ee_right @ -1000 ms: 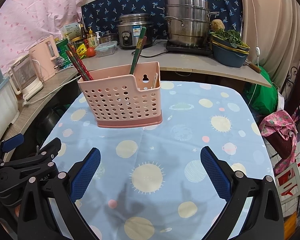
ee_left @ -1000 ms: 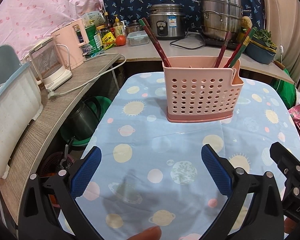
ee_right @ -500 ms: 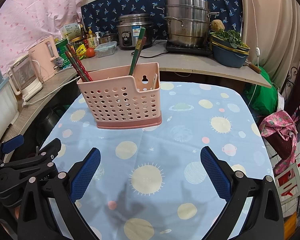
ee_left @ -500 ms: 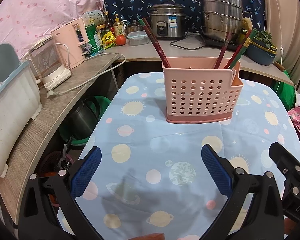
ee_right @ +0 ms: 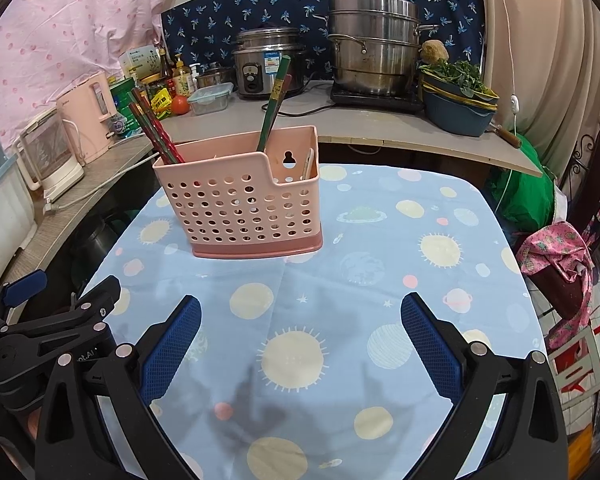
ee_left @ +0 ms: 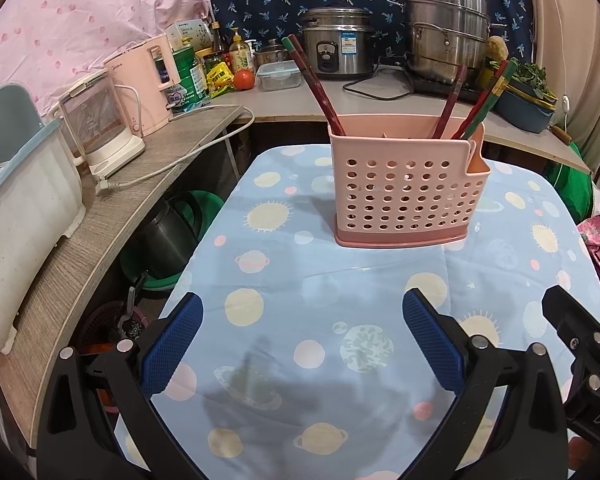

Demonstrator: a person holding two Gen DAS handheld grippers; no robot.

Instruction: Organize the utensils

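Observation:
A pink perforated utensil basket [ee_left: 406, 192] stands upright on the table with the blue planet-print cloth [ee_left: 340, 280]; it also shows in the right wrist view [ee_right: 240, 204]. Red chopsticks [ee_left: 320, 88] lean out at its left end, and red and green ones [ee_left: 480, 100] at its right. In the right wrist view green chopsticks [ee_right: 274, 104] stick up from the middle. My left gripper [ee_left: 302, 344] is open and empty, well short of the basket. My right gripper [ee_right: 300, 344] is open and empty too, beside the left one.
A wooden counter [ee_left: 100, 220] runs along the left with a glass kettle [ee_left: 96, 120] and a white tub [ee_left: 20, 220]. The back counter holds a rice cooker [ee_right: 266, 62], steel pots [ee_right: 374, 44] and a blue bowl of greens [ee_right: 458, 104]. Bags [ee_right: 556, 256] lie to the right.
Both grippers have drawn back and tilted very slightly; the basket sits a little higher in both views. Nothing was picked up or let go.

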